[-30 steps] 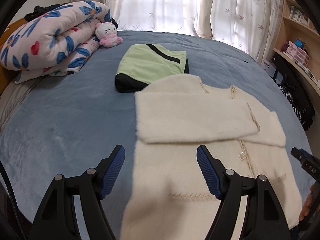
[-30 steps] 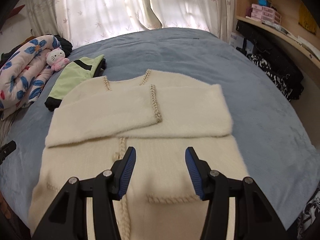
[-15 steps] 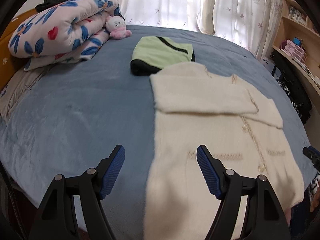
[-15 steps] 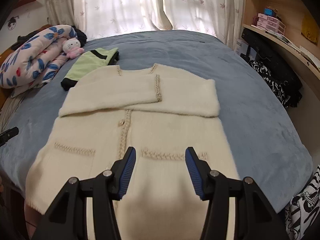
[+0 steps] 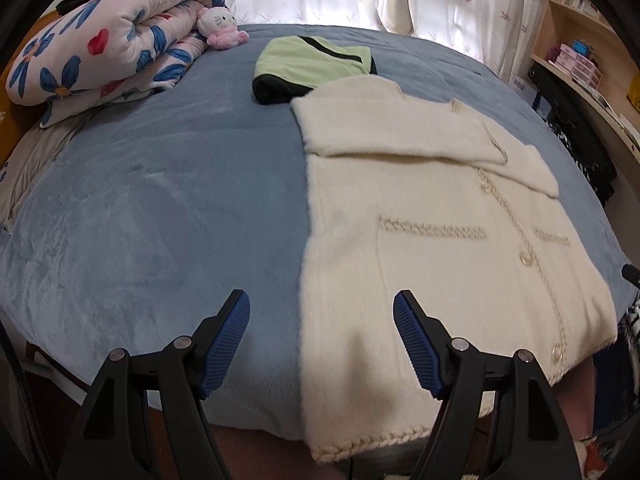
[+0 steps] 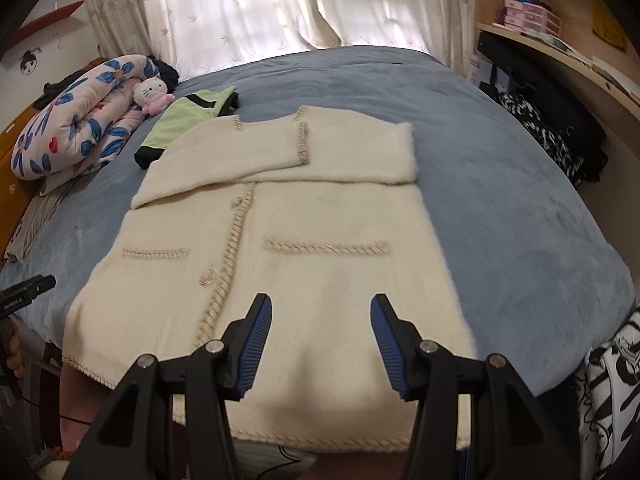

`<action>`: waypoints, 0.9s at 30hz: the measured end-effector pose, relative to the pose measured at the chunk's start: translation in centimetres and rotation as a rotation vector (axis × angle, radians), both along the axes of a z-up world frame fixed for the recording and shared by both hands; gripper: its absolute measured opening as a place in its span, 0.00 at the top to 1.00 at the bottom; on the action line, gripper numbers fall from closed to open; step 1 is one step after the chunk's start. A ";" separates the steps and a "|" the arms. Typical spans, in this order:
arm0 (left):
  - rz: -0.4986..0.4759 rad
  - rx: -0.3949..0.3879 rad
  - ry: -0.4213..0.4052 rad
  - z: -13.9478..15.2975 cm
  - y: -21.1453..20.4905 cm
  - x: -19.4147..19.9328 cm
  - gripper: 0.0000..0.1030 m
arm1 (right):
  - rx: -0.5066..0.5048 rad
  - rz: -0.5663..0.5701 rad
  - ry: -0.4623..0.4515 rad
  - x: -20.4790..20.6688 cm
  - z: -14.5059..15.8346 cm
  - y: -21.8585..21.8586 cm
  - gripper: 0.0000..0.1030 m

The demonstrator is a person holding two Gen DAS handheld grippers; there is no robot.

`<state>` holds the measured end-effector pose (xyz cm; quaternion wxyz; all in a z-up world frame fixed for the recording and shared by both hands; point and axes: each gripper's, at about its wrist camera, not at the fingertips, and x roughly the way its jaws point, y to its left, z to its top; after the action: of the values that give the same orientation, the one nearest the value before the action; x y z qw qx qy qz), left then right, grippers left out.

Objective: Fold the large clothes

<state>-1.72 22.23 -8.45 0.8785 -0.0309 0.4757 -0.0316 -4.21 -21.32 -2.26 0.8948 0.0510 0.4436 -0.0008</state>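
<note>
A cream fuzzy cardigan (image 5: 420, 216) (image 6: 288, 248) lies flat on the blue bedspread, both sleeves folded across its chest, with braided trim and buttons down the front. Its hem hangs over the near edge of the bed. My left gripper (image 5: 322, 340) hovers open above the cardigan's lower left edge, with nothing between its blue pads. My right gripper (image 6: 320, 340) stands open over the lower right part of the cardigan near the hem, also holding nothing.
A folded green and black garment (image 5: 312, 64) lies beyond the cardigan. A flowered quilt (image 5: 100, 56) and a plush toy (image 5: 220, 26) sit at the far left. Shelves (image 6: 560, 52) and dark clothes (image 6: 552, 132) line the right side. The blue bedspread (image 5: 160, 208) stretches left.
Both grippers have drawn back toward the near edge of the bed, so the cardigan's pockets and hem have come into view. Their jaws have kept the same width.
</note>
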 end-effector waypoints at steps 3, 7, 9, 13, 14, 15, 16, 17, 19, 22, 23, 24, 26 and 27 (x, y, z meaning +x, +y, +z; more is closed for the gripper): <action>-0.015 0.004 0.021 -0.9 -0.4 -0.8 0.29 | 0.010 -0.013 0.013 -0.9 -0.6 -1.2 0.50; -0.040 -0.037 0.082 -2.8 -0.4 -1.3 0.29 | 0.020 -0.015 0.041 -1.7 -2.1 -2.6 0.49; -0.057 -0.064 0.115 -4.0 -0.3 -1.6 0.29 | 0.016 -0.019 0.055 -2.1 -2.8 -3.3 0.49; -0.066 -0.125 0.175 -6.1 -0.1 -1.7 0.29 | 0.027 -0.032 0.081 -2.9 -4.4 -5.5 0.49; -0.063 -0.136 0.188 -6.7 0.0 -1.7 0.29 | 0.039 -0.032 0.082 -3.2 -4.9 -6.3 0.49; -0.063 -0.142 0.193 -7.0 0.0 -1.7 0.29 | 0.050 -0.034 0.086 -3.5 -5.4 -6.9 0.49; -0.068 -0.148 0.193 -7.3 0.0 -1.7 0.29 | 0.065 -0.035 0.097 -3.8 -6.1 -7.7 0.49; -0.074 -0.152 0.190 -7.5 -0.1 -1.8 0.29 | 0.077 -0.037 0.105 -3.9 -6.5 -8.2 0.49; -0.082 -0.161 0.189 -7.8 -0.1 -1.8 0.29 | 0.137 -0.030 0.108 -4.4 -7.5 -9.5 0.49; -0.085 -0.170 0.186 -7.9 -0.2 -2.0 0.29 | 0.173 -0.031 0.083 -5.0 -7.4 -10.4 0.50; -0.089 -0.170 0.187 -7.9 -0.3 -2.1 0.29 | 0.155 -0.045 0.077 -5.1 -7.2 -10.6 0.50; -0.094 -0.168 0.188 -7.9 -0.4 -2.1 0.29 | 0.145 -0.055 0.076 -5.2 -7.2 -10.9 0.50; -0.112 -0.159 0.189 -8.0 -0.6 -2.4 0.29 | 0.168 -0.066 0.087 -5.3 -7.4 -11.9 0.49; -0.122 -0.150 0.189 -8.1 -0.8 -2.6 0.29 | 0.188 -0.065 0.100 -5.3 -7.7 -12.3 0.50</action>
<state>-4.33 21.41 -16.52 0.8213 -0.0703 0.5538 -0.1174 -9.50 -33.59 -9.98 0.8623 0.1487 0.4840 0.0092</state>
